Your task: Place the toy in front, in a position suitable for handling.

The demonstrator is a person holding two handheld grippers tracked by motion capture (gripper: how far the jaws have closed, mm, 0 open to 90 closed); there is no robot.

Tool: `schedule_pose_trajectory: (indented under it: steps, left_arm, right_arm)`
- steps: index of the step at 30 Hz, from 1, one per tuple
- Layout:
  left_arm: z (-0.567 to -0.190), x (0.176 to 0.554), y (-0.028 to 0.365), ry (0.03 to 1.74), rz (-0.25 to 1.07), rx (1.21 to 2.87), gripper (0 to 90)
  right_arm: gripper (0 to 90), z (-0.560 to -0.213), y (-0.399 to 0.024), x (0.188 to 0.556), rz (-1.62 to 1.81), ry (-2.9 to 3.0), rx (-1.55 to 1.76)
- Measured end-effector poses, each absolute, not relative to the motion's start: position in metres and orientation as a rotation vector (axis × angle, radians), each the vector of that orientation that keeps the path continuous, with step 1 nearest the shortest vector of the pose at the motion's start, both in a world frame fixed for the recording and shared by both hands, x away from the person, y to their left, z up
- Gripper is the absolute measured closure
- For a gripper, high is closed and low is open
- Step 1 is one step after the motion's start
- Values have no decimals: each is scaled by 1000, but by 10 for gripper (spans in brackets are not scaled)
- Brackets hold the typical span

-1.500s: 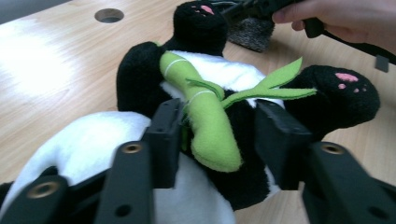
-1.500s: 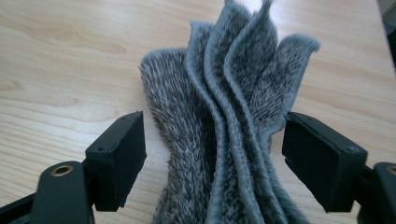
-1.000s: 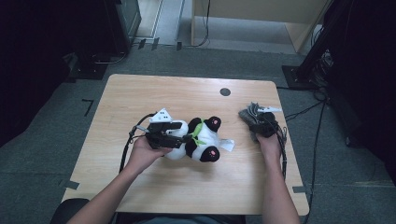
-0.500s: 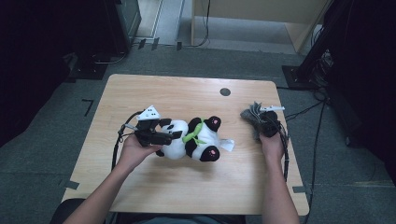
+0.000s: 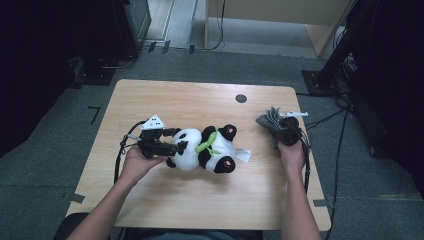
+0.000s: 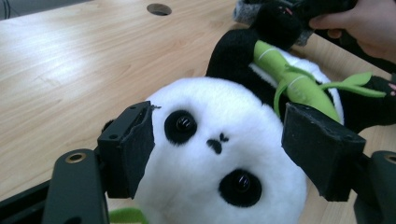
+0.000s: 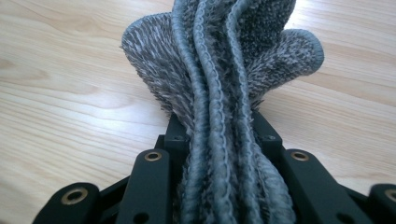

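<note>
Left gripper (image 5: 172, 146) farther left than before, jaws opening around panda (image 5: 205, 149); right gripper (image 5: 280, 129) clamped on grey cloth (image 5: 270, 121)

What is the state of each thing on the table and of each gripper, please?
panda plush toy: lying on its back, head between the left fingers.
grey cloth: bunched, clamped by the right gripper.
left gripper: open, has just been opening, fingers beside the head.
right gripper: shut on the cloth.

Right claw (image 7: 219, 140) clamped on a bunched grey cloth (image 7: 224, 70), its folds fanning above the wooden desk (image 7: 70, 93).
</note>
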State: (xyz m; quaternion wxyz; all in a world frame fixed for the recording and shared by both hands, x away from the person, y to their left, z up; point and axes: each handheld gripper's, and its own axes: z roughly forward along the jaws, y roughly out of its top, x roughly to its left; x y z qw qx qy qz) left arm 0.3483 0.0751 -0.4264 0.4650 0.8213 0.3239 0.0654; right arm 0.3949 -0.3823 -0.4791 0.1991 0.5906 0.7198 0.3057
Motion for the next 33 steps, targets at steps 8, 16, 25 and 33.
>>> schedule_pose_trajectory:
  steps: [8, 16, 25, 33]
  left_arm:
    - [-440, 341, 79, 814, 140, 2006, 132]
    - [-451, 334, 82, 833, 100, 1998, 82]
    - [-465, 329, 74, 809, 173, 2029, 74]
    - [-483, 333, 74, 836, 155, 1997, 0]
  right_arm:
    - [674, -463, -369, 386, 857, 2056, 1572]
    - [669, -448, -360, 376, 910, 2064, 1529]
    - [669, -415, -335, 368, 1073, 2108, 1397]
    - [669, -392, -303, 366, 1116, 2175, 1294]
